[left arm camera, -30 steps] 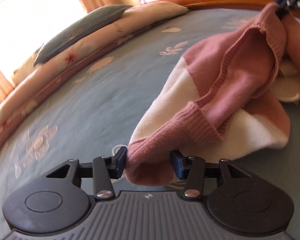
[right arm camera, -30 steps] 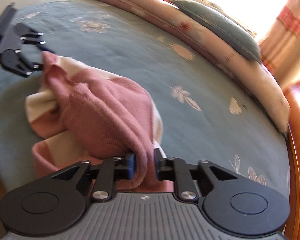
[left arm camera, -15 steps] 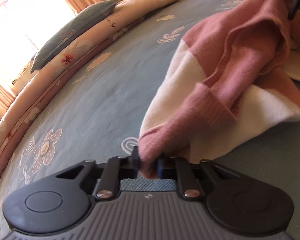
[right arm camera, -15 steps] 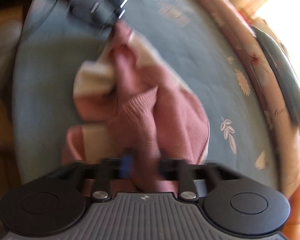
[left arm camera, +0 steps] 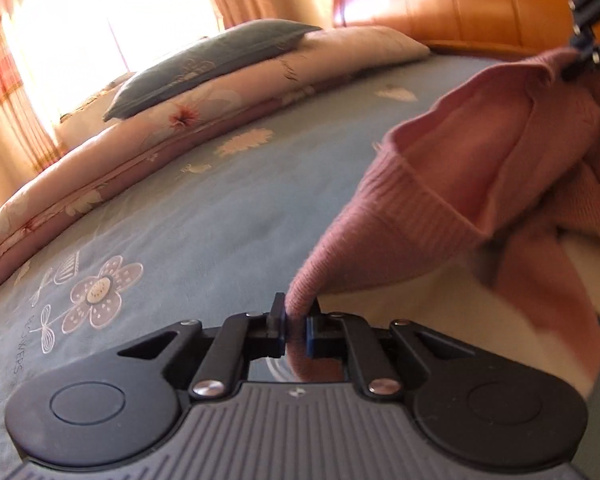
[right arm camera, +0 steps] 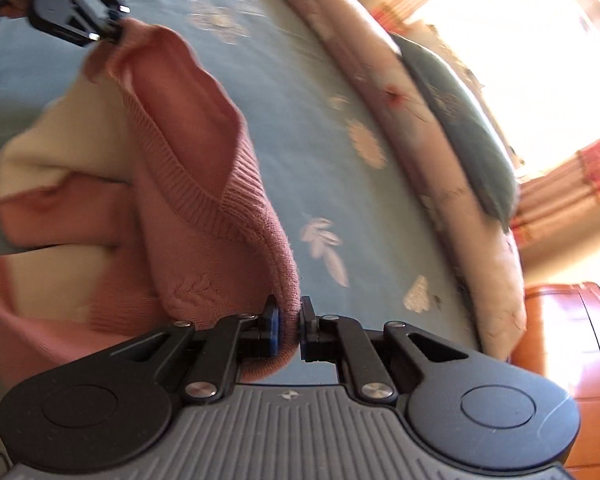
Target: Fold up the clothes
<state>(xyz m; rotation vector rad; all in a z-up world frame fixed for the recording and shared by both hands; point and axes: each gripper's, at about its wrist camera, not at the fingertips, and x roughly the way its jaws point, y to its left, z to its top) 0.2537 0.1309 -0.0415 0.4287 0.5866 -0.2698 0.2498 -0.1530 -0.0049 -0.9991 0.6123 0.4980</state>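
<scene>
A pink and cream knitted sweater (left arm camera: 480, 168) is stretched between two hand-held tools above a bed covered in a blue sheet (left arm camera: 204, 220) printed with pale flowers and leaves.

The left tool (left arm camera: 296, 330) is pinched tight on a ribbed pink edge of the sweater, the knit squeezed into a narrow fold between its blue-tipped fingers (left arm camera: 310, 336). From there the ribbed band runs up and away to the right, where the right tool (left arm camera: 580, 56) grips the far end near the top corner of the left-hand view.

Seen from the other side, the right tool (right arm camera: 289, 330) is likewise clamped on a pink ribbed edge, with the fabric bunched between its two pads (right arm camera: 274, 326). The band rises to the upper left, where the left tool (right arm camera: 108, 34) holds its other end. Below this raised pink edge, the rest of the sweater (right arm camera: 172, 152) hangs and slumps in loose folds, its cream and pink bands lying crumpled on the sheet.

Along the far side of the bed lies a folded floral quilt (left arm camera: 172, 128) in pale peach, with a dark grey-green pillow (left arm camera: 208, 64) resting on top. Beyond them, a bright window with red-checked curtains (right arm camera: 560, 172) lets in strong light. An orange wooden headboard (left arm camera: 460, 0) stands at the end of the bed.
</scene>
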